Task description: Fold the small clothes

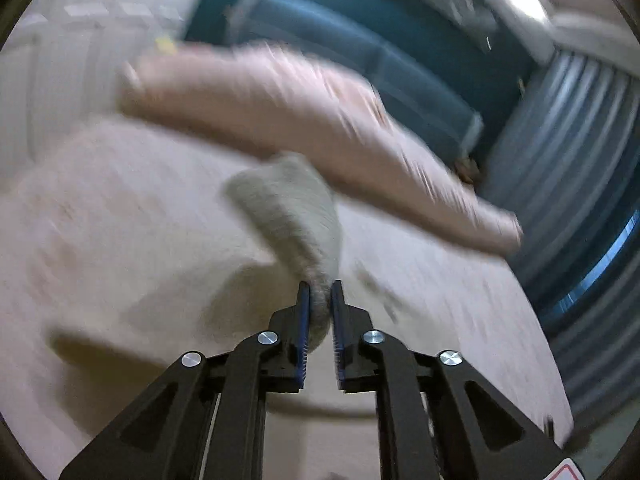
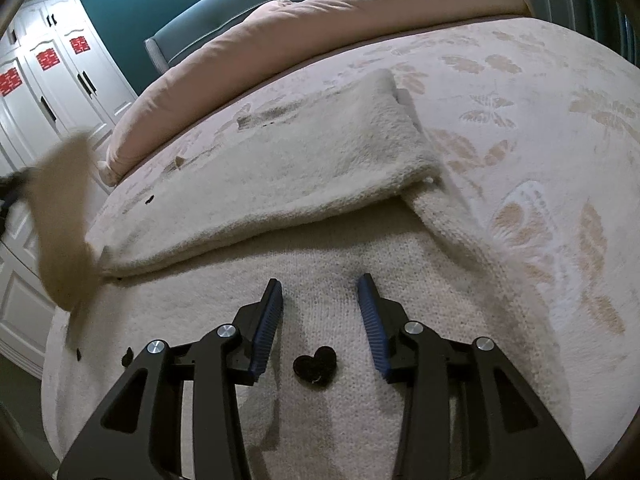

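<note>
A cream knitted sweater lies spread on the bed, with one part folded over onto its body and a small black heart patch on the near fabric. My right gripper is open and empty, just above the sweater's near part. My left gripper is shut on a sleeve of the sweater and holds it lifted off the bed; the left wrist view is motion-blurred. The lifted sleeve shows blurred at the left in the right wrist view.
The bed has a cream bedspread with a butterfly pattern. A long pink pillow lies along the teal headboard. White wardrobe doors stand at the left. Striped curtains hang beyond the bed.
</note>
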A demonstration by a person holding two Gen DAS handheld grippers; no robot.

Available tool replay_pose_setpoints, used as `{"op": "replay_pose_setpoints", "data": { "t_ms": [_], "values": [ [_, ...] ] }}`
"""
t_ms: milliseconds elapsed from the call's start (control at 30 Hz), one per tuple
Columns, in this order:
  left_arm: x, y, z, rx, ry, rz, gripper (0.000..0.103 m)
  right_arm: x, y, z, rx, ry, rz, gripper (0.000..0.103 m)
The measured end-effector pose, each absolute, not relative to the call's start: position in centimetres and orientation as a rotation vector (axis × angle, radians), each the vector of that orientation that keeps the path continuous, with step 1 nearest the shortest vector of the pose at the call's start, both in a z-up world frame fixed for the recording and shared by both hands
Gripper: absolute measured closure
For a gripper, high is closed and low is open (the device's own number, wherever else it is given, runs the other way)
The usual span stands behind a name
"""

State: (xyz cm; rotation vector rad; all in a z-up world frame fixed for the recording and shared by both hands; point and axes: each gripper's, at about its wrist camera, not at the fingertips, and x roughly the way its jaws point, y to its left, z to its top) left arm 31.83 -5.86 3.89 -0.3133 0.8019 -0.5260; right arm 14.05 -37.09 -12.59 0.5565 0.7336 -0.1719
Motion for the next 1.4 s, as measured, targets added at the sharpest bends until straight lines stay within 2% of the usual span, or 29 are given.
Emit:
{"op": "replay_pose_setpoints", "data": {
  "t_ms": [100,200,300,333,400,533,733,767,800,833,867,933,1000,1067,1133,1167,1233,1367,1400],
  "values": [
    [29.9,-10.5,-2.5,-0.322,0.947,-0.501,0.085,13.9,-37.4,-12.6,0.580,0.725,-0.159,0.065],
    [28.8,-9.3,-5.8,-0.414,1.014,-0.443,0.082,13.7,-37.7,-12.6,0.608,0.715,-0.137,0.063],
    [28.8,-4.4,-5.8,-0.508,0.987,-0.369,0.067,13.5,-38.0,-12.2,0.625,0.709,-0.130,0.060],
    [29.5,-2.9,-5.8,-0.524,0.977,-0.338,0.063,13.4,-38.0,-11.6,0.619,0.714,-0.150,0.055],
    [30.0,2.1,-5.3,-0.577,0.946,-0.261,0.061,13.2,-37.9,-10.3,0.613,0.688,-0.169,0.044],
    [32.2,9.4,-5.6,-0.684,0.930,-0.142,0.060,15.9,-37.3,-7.4,0.640,0.680,-0.114,0.043],
    [34.6,12.7,-7.3,-0.923,0.962,-0.140,0.060,22.9,-35.9,-9.9,0.736,0.828,-0.068,0.040],
    [34.7,12.6,-7.6,-0.946,0.967,-0.144,0.062,24.0,-35.3,-10.2,0.715,0.853,-0.098,0.044],
    [34.9,12.3,-7.7,-0.958,0.965,-0.149,0.065,24.8,-34.8,-10.0,0.693,0.855,-0.096,0.059],
    [35.4,12.2,-7.6,-0.962,0.957,-0.153,0.081,25.5,-34.3,-9.5,0.669,0.854,-0.074,0.091],
    [35.7,12.1,-7.2,-0.958,0.943,-0.163,0.087,26.4,-33.8,-8.5,0.643,0.852,-0.045,0.096],
    [36.1,11.8,-6.0,-0.935,0.902,-0.157,0.095,26.1,-33.9,-5.3,0.628,0.746,-0.013,0.097],
    [35.6,11.9,-5.4,-0.881,0.875,-0.140,0.098,24.1,-34.6,-0.6,0.617,0.571,0.014,0.098],
    [35.5,10.7,-5.3,-0.791,0.874,-0.136,0.097,21.8,-36.3,1.2,0.616,0.466,-0.015,0.098],
    [35.6,8.5,-6.4,-0.679,0.917,-0.126,0.097,21.9,-37.9,-1.6,0.568,0.552,-0.116,0.098],
    [35.6,7.6,-7.2,-0.631,0.941,-0.112,0.097,23.3,-39.1,-6.0,0.552,0.712,-0.187,0.098],
    [35.4,6.2,-8.9,-0.560,0.974,-0.080,0.097,23.5,-40.4,-11.1,0.598,0.860,-0.221,0.098],
    [34.5,5.0,-9.3,-0.447,0.906,-0.056,0.096,21.1,-40.6,-8.5,0.618,0.700,-0.173,0.098],
    [34.4,4.8,-9.3,-0.415,0.896,-0.055,0.094,21.4,-40.6,-9.0,0.599,0.719,-0.184,0.097]
  ]
}}
